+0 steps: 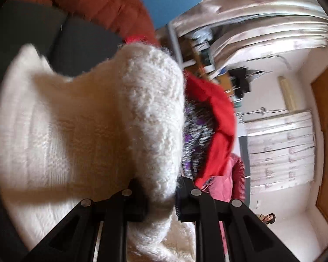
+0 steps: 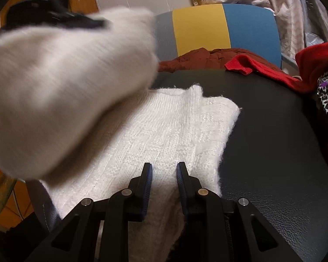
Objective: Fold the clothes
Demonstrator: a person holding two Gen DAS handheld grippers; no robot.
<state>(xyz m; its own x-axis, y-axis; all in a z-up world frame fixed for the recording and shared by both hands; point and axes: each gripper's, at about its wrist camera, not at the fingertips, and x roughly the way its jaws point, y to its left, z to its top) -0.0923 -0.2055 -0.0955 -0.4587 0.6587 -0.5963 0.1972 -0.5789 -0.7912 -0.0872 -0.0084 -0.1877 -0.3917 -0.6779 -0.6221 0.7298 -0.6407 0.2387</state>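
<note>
L wrist view, left to right: the white knit sweater [image 1: 81, 118] fills most of the frame, w/ a thick bunched fold of it running up the middle. The left gripper [image 1: 160, 198] is clamped on that fold, fabric squeezed between both fingers and lifted; this part is blurred. Behind it sits the dark seat surface [image 1: 85, 48] and a rust-brown quilted garment [image 1: 102, 2]. Just right of the fold is a purple/black patterned cloth [image 1: 194, 131], then a red garment [image 1: 216, 118], w/ a pink jacket [image 1: 223, 185] lower down. Far right: pale curtains [image 1: 262, 17].

R wrist view, left to right: the lifted part of the sweater hangs blurred at upper left, a dark shape above it, likely the other gripper, too blurred to tell. The rest of the sweater [image 2: 175, 131] lies flat on the black leather seat [image 2: 273, 142]. The right gripper [image 2: 164, 170] sits low over the flat knit near its right edge, fingers apart, nothing between them; contact w/ the fabric can't be told. Further back: a yellow/blue panel [image 2: 225, 30] and a red knit sleeve [image 2: 258, 67].
</note>
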